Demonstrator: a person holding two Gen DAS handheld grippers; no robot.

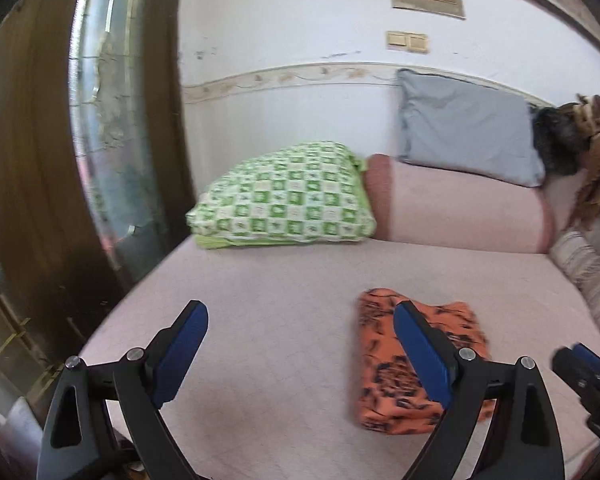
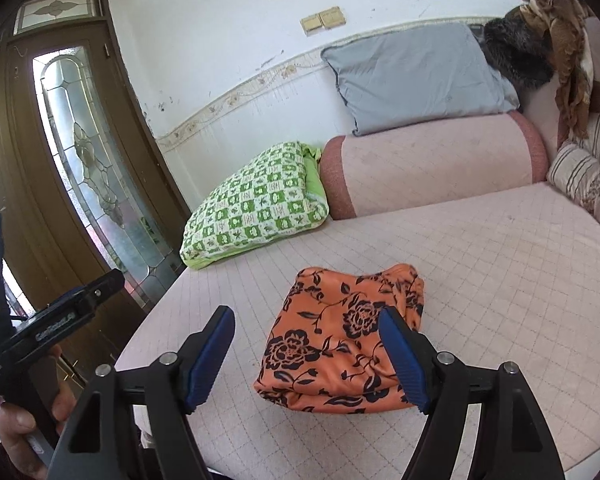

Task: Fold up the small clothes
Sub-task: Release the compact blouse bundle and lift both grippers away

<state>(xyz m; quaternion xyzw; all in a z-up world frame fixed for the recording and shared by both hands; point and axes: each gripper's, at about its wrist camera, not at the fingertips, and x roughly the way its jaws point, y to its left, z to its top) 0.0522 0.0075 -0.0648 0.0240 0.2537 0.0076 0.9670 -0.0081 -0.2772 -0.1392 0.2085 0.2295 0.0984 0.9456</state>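
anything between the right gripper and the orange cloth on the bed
Nothing visible. The right gripper is open just above the folded orange cloth, with only bare bed cover around it. The green pillow lies further back by the wall, and the left gripper, also open, is off to the side.

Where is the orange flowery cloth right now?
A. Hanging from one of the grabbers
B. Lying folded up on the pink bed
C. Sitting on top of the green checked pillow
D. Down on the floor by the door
B: the orange flowery cloth lies folded in a bundle on the pink bed, and both the right gripper and the left gripper are open and holding nothing.
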